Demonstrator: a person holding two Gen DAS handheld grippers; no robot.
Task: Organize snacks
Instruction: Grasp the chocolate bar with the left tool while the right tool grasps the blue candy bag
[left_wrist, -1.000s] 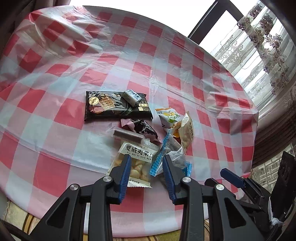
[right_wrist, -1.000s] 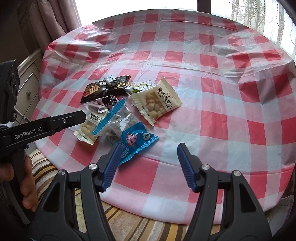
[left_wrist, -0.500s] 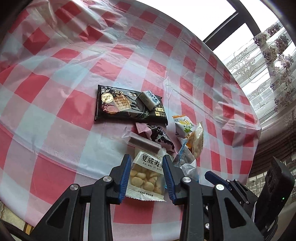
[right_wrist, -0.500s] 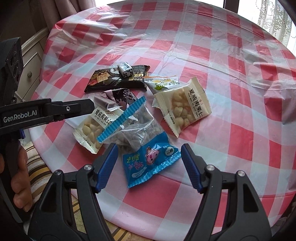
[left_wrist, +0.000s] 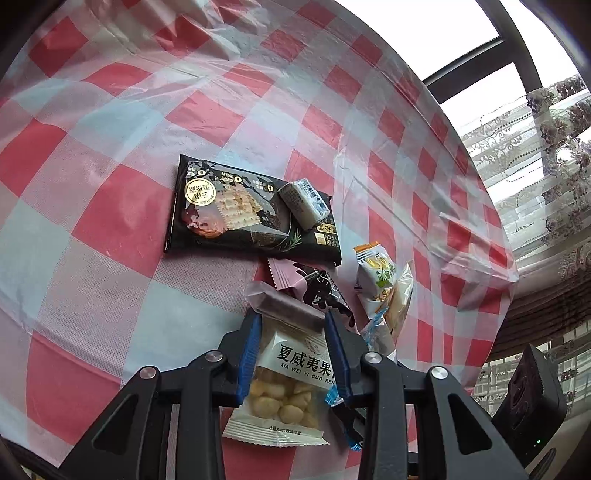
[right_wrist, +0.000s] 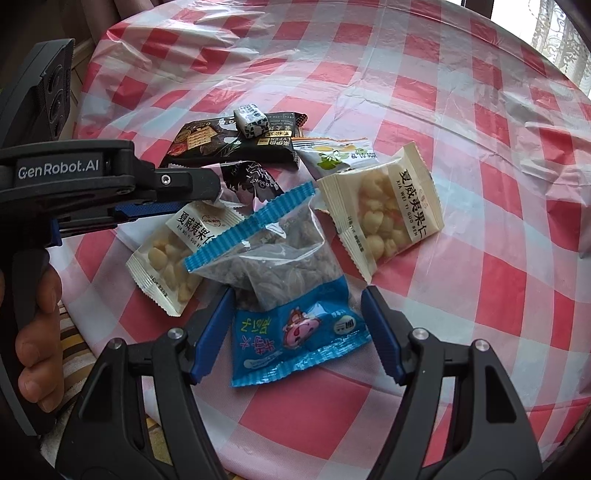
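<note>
Near table edge (right_wrist: 258, 424): crowded snacks (right_wrist: 280, 258)

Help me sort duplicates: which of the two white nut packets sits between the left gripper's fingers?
The white nut packet beside the left gripper, partly under the clear seed bag; its twin lies apart, uncovered.

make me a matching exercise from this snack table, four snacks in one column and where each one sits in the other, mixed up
Column 1
1. small white wrapped candy
2. blue cartoon packet
3. clear bag with blue striped edge
4. white nut packet nearest the left hand-held gripper

Column 2
A. between the open fingers of the right hand-held gripper
B. lying on the black cracker packet
C. between the left hand-held gripper's fingers
D. overlapping the top of the blue cartoon packet

Pairs: 1-B, 2-A, 3-D, 4-C
</note>
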